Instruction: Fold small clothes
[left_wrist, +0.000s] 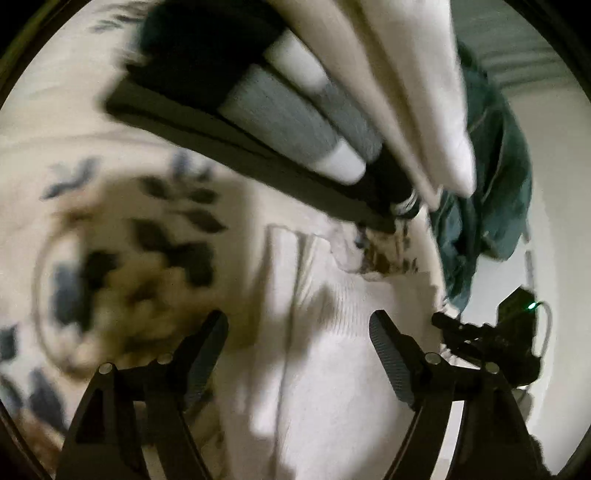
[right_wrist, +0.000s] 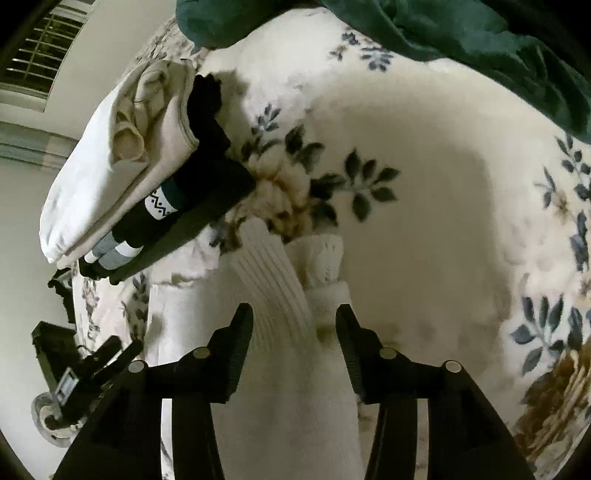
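A white ribbed garment lies flat on the floral bedspread. My right gripper points down at it, jaws apart, with the ribbed cloth and a white cuff lying between the fingers; the pads do not press on it. In the left wrist view the same white garment spreads under my left gripper, which is open wide just above the cloth with nothing pinched. The left wrist view is blurred.
A stack of folded clothes, cream, black and grey, sits on the bed beyond the garment, and also shows in the left wrist view. A dark green blanket lies at the bed's far side. The bed edge drops off beside the stack.
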